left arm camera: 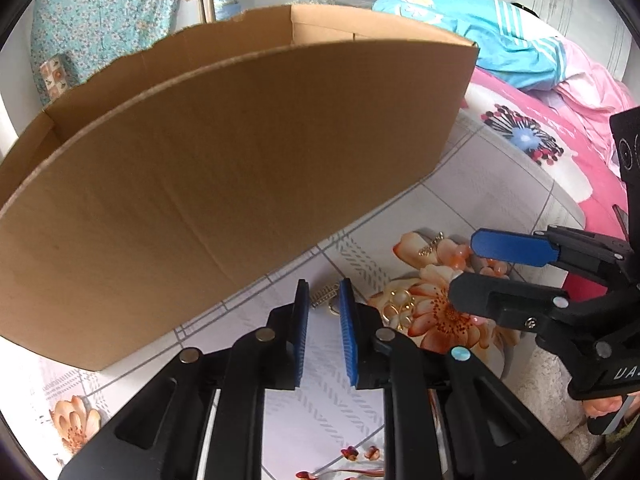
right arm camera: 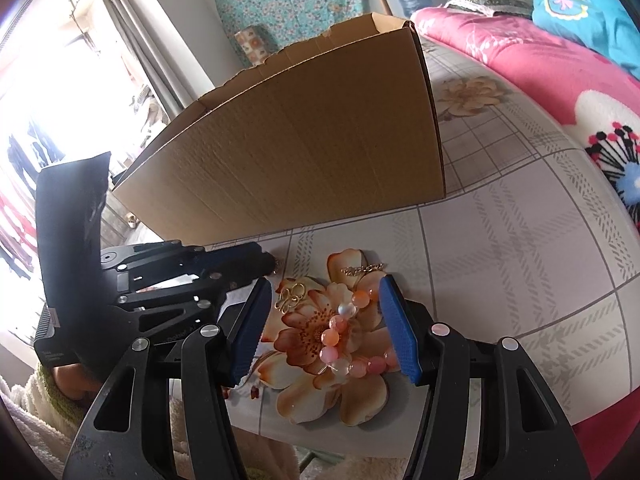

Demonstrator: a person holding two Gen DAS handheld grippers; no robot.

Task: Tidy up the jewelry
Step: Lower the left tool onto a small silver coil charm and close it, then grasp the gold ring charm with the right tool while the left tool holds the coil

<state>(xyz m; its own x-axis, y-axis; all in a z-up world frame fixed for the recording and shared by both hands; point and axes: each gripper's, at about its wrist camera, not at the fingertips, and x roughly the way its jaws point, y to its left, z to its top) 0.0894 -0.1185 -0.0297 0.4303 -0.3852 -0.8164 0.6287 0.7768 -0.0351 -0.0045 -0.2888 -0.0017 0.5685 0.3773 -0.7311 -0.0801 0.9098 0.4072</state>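
Observation:
My left gripper hangs low over the flowered cloth, its blue pads a narrow gap apart. A small sparkly silver piece lies in that gap at the tips, and nothing looks pinched. A gold clover piece, a gold chain and a pink bead bracelet lie to its right. My right gripper stands open above the bracelet, which rests on the cloth between its fingers. The clover piece and the chain lie just past the tips. The left gripper reaches in from the left.
A big open cardboard box stands on the cloth right behind the jewelry. A pink quilt and blue clothing lie to the right. A hand holds the left gripper near the cloth's front edge.

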